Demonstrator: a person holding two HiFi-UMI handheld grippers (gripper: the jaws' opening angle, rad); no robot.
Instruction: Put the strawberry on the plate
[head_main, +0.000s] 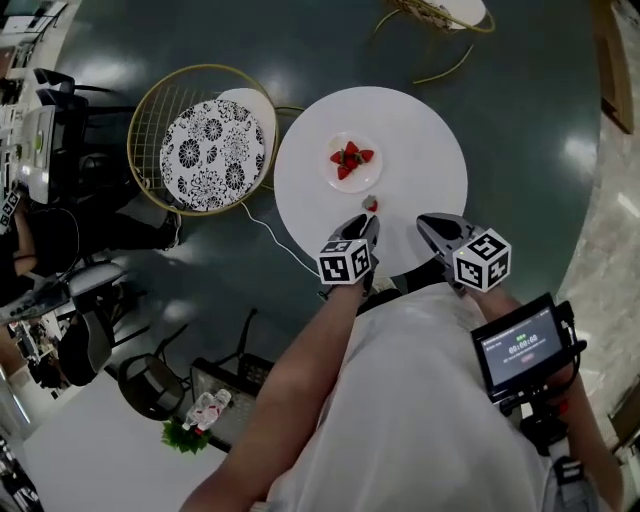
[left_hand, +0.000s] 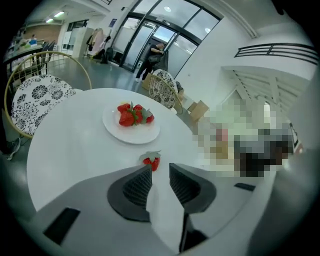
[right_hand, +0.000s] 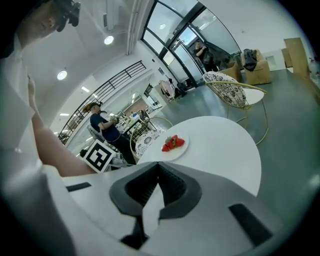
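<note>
Trouble is likeliest at the pick itself. One loose red strawberry with a green leafy cap (head_main: 370, 204) lies on the round white surface (head_main: 425, 140), just short of the small white plate (head_main: 360, 183) that carries a cluster of red strawberries (head_main: 350, 157). It sits just beyond the tips of the left tool (head_main: 368, 224), whose ribbed dark jaws stand spread with nothing between them. In the left gripper view the berry lies nearer one jaw than the middle of the gap, so closing along this line could nudge or roll it aside rather than catch it. A hard squeeze would probably bruise the soft fruit, and a shallow pinch on the cap could let it drop short of the plate. The right tool (head_main: 428, 224) hangs over the surface's near edge, jaws pressed together and empty, apart from the berry.
</note>
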